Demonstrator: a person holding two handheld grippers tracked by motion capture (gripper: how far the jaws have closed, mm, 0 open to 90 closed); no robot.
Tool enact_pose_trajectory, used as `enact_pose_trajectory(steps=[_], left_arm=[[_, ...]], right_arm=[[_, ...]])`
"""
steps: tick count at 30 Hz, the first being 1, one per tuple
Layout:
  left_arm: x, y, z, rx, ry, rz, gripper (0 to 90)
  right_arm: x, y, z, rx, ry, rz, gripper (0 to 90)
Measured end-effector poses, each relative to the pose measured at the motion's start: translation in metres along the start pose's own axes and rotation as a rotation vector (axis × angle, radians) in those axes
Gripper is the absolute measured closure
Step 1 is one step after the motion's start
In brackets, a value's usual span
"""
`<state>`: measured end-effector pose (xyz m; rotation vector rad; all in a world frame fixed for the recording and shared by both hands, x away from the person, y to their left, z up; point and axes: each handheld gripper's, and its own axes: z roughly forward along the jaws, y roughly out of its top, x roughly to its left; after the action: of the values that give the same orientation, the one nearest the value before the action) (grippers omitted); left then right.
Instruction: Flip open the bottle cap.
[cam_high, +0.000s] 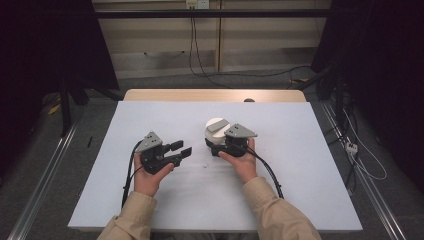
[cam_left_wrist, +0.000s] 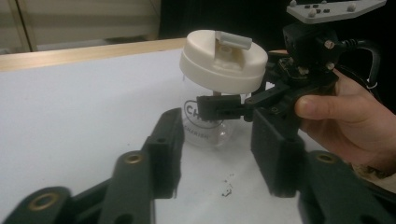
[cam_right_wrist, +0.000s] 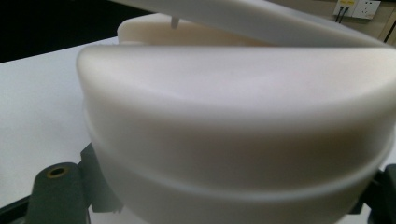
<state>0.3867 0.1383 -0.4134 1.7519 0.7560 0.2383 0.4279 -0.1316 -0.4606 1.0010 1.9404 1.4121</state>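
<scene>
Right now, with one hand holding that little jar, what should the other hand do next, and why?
Probably bring the left gripper across to the jar's white lid. The right gripper is shut on the clear glass jar under the lid, steadying it, while the left fingers stand apart with nothing between them, already aimed at it.

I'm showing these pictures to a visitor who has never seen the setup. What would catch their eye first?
Most likely the clear jar with its big cream lid, right of the table's middle, with the right tongs shut on it just under the lid. Next, the left tongs, open and empty beside it, pointing at the jar. A few dark crumbs dot the white table between them.
</scene>
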Motion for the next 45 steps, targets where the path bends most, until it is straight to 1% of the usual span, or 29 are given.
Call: enact_pose_trajectory(steps=[1, 2, 3, 4, 6, 9, 10, 11, 12, 15, 16, 18, 21, 24, 30, 33, 34, 36, 38, 41, 45], left_arm=[[0.0, 0.0, 0.0, 0.0, 0.0, 0.0, 58.8], [0.0, 0.002, 0.003, 0.009, -0.011, -0.006, 64.0], [0.0, 0.002, 0.003, 0.009, -0.011, -0.006, 65.9], [0.0, 0.004, 0.005, 0.015, -0.021, -0.008, 68.3], [0.0, 0.007, 0.008, 0.021, -0.021, -0.003, 72.3], [0.0, 0.01, 0.01, 0.024, -0.031, -0.002, 77.5], [0.0, 0.013, 0.012, 0.035, -0.038, -0.005, 79.6], [0.0, 0.013, 0.012, 0.035, -0.038, -0.005, 81.2], [0.0, 0.015, 0.014, 0.044, -0.051, -0.009, 84.1], [-0.001, 0.017, 0.017, 0.053, -0.049, -0.009, 89.8], [0.0, 0.018, 0.018, 0.057, -0.054, -0.003, 90.0], [0.0, 0.019, 0.021, 0.065, -0.045, -0.008, 90.0], [0.001, 0.02, 0.024, 0.075, -0.048, -0.01, 90.0], [0.0, 0.022, 0.028, 0.09, -0.047, -0.002, 90.0], [-0.002, 0.026, 0.033, 0.105, -0.052, 0.014, 90.0], [-0.004, 0.03, 0.04, 0.122, -0.053, 0.019, 90.0], [-0.004, 0.03, 0.04, 0.122, -0.053, 0.019, 90.0], [-0.005, 0.032, 0.046, 0.13, -0.056, 0.014, 90.0], [-0.006, 0.034, 0.049, 0.139, -0.053, 0.016, 90.0], [-0.007, 0.035, 0.055, 0.154, -0.05, 0.028, 90.0], [-0.007, 0.033, 0.059, 0.156, -0.051, 0.017, 90.0]], right_arm=[[0.0, 0.0, 0.0, 0.0, 0.0, 0.0, 18.7], [0.0, 0.0, 0.0, 0.001, 0.0, 0.001, 18.7], [0.0, 0.0, 0.0, 0.001, 0.0, 0.001, 18.7], [0.0, 0.0, 0.0, 0.002, 0.0, 0.002, 18.7], [0.0, 0.0, 0.0, 0.002, 0.0, 0.002, 18.7], [0.0, 0.0, 0.0, 0.003, 0.0, 0.003, 18.7], [0.0, 0.0, 0.0, 0.003, 0.0, 0.003, 18.7], [0.0, 0.0, 0.0, 0.004, -0.001, 0.003, 18.7], [0.0, 0.0, 0.0, 0.003, -0.001, 0.002, 18.7], [0.0, 0.0, 0.0, 0.003, -0.001, 0.002, 18.7], [0.0, 0.0, 0.0, 0.003, -0.001, 0.002, 18.8], [0.0, 0.0, 0.0, 0.003, -0.002, 0.0, 18.7], [0.0, 0.0, 0.0, 0.003, -0.001, 0.001, 18.7], [0.0, 0.0, 0.0, 0.005, -0.002, 0.002, 18.7], [0.0, 0.0, 0.0, 0.004, -0.002, 0.0, 18.7], [0.0, 0.0, 0.0, 0.003, -0.003, 0.0, 18.8], [0.0, 0.0, 0.0, 0.004, -0.003, -0.001, 18.7], [0.0, 0.0, 0.0, 0.004, -0.003, -0.001, 18.8], [0.0, 0.0, 0.0, 0.004, -0.003, -0.001, 18.7], [0.0, 0.0, 0.0, 0.004, -0.004, -0.001, 18.8], [0.0, 0.0, 0.0, 0.004, -0.004, -0.002, 18.7]])
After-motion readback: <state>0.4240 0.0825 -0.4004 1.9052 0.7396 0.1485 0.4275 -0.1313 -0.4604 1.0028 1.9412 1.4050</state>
